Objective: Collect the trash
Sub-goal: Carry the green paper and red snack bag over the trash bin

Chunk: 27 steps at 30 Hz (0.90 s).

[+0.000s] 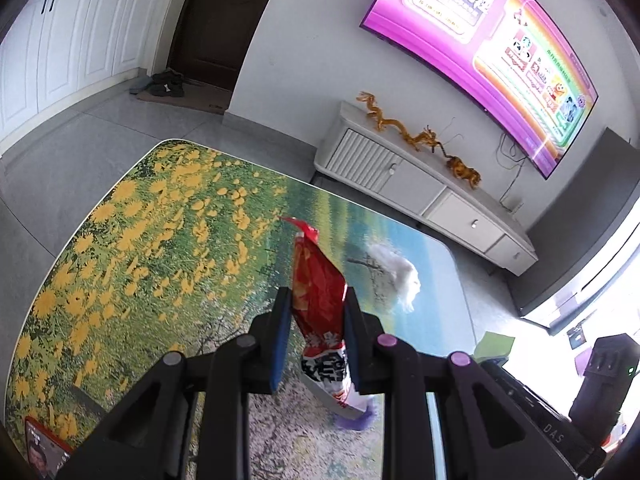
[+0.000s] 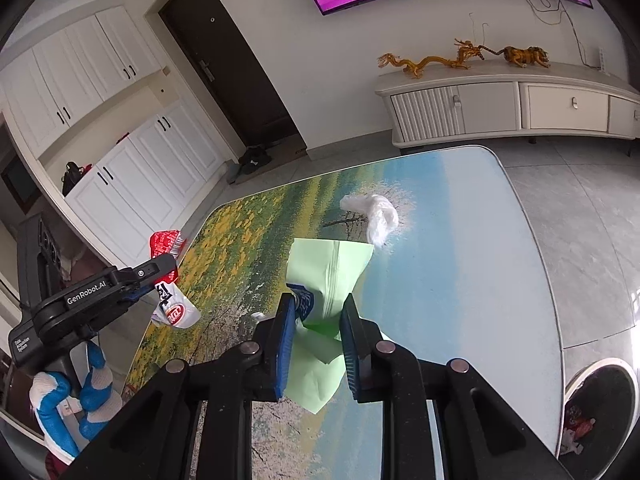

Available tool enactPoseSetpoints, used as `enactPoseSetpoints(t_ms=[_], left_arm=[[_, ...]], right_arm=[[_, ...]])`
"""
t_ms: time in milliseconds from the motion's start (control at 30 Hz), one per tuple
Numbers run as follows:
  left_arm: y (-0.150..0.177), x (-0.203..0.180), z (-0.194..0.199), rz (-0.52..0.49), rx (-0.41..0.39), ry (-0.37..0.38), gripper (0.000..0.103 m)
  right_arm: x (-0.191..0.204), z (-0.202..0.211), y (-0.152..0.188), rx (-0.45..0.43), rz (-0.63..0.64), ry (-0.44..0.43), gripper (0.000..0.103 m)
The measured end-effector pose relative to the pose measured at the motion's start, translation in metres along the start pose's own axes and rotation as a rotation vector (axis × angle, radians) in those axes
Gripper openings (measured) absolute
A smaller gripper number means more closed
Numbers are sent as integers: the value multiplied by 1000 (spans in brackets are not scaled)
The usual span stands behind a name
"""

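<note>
Both tongs are loaded: the left gripper (image 1: 318, 312) is clamped on a crinkly red-and-white foil snack wrapper (image 1: 318, 292) standing up along its fingers, and the right gripper (image 2: 318, 312) pinches a pale green paper packet (image 2: 328, 280). What matters next is the dark round bin (image 2: 600, 416), low and off to the right gripper's right side (trash already inside), so I'd guess that hand drops first. A crumpled white plastic bag (image 2: 374, 212) lies on the table ahead of the right tongs.
</note>
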State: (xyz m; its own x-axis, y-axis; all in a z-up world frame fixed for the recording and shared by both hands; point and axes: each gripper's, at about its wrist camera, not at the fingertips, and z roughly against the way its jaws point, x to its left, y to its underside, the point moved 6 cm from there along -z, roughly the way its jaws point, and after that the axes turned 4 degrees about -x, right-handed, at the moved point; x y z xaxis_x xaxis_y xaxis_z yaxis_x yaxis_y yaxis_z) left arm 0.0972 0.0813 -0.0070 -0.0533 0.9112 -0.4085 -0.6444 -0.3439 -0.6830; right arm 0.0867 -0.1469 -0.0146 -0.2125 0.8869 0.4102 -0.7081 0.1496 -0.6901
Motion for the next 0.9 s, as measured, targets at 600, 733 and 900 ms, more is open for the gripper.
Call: enactPoseSetpoints(t_ms=[600,733,900], left_arm=[[79,-188,-7,-312,154,255,23],[122,-250,-14,-429,228,328,23],[177,-321,-28,-556,310,381,23]], right_arm=[[-135,133,25,-199,-238,210,21],[-182,168,41,-236,-321,297,21],[-245,203,74,-261,-443,408,21]])
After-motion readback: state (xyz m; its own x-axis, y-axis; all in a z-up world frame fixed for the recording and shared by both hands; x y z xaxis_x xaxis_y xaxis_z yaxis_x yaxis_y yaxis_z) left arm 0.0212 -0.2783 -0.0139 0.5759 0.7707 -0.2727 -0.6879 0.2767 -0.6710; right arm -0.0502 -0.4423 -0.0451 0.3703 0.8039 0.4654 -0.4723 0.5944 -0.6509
